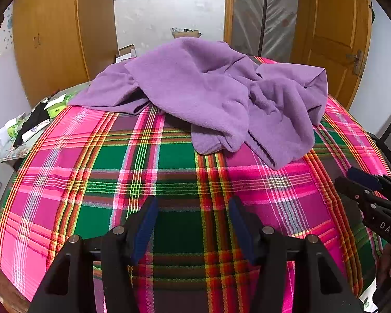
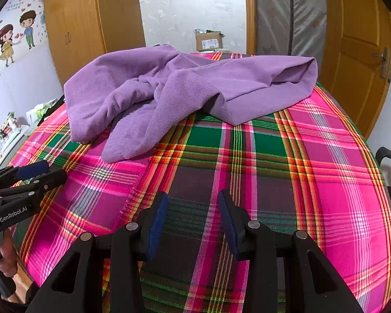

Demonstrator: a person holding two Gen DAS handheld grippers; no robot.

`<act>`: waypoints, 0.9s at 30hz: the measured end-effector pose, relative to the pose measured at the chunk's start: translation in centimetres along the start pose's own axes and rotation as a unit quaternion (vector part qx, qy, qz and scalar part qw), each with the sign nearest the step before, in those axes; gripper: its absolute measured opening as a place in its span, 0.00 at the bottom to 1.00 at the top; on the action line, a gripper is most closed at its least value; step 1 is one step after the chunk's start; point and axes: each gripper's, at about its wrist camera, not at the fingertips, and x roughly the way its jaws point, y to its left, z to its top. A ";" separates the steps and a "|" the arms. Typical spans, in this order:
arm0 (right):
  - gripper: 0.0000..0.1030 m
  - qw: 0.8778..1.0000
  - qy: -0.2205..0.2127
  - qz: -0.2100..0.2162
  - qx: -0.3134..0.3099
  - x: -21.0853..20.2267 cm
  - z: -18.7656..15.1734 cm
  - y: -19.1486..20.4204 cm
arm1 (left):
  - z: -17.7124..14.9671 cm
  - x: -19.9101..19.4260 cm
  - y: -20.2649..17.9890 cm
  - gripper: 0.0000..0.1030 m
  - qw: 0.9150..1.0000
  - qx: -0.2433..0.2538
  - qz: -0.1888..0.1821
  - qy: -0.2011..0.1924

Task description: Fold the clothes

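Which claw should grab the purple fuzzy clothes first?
Probably the left claw. Seen from it, the purple garment's loose hem hangs almost straight ahead of its open fingers; from the right claw, the nearest fold lies off to one side. Both are empty over the plaid cloth.

Both views are bright and evenly lit, colours vivid, with no harsh glare. Soft shadows sit under the folds of the purple garment (image 1: 216,96) and beneath each hand-held gripper. Fisheye distortion bulges the plaid cloth (image 2: 312,161) and bends the doors; the corners go black. Focus is sharp throughout.
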 end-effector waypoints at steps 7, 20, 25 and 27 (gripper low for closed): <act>0.41 1.000 0.000 0.000 0.000 0.0 0.0 0.0 | -0.2 -0.1 -0.7 0.56 1.000 0.000 0.008 0.000; 0.41 1.000 0.000 0.001 0.001 0.0 0.0 -0.1 | -0.1 0.1 -0.5 0.56 1.000 -0.006 0.010 0.013; 0.41 1.000 0.000 0.002 0.002 0.2 0.0 0.1 | -0.2 0.1 -0.4 0.57 1.000 -0.007 0.012 0.014; 0.41 1.000 -0.001 0.002 0.002 0.2 0.0 0.2 | -0.2 0.0 -0.3 0.57 1.000 -0.007 0.013 0.015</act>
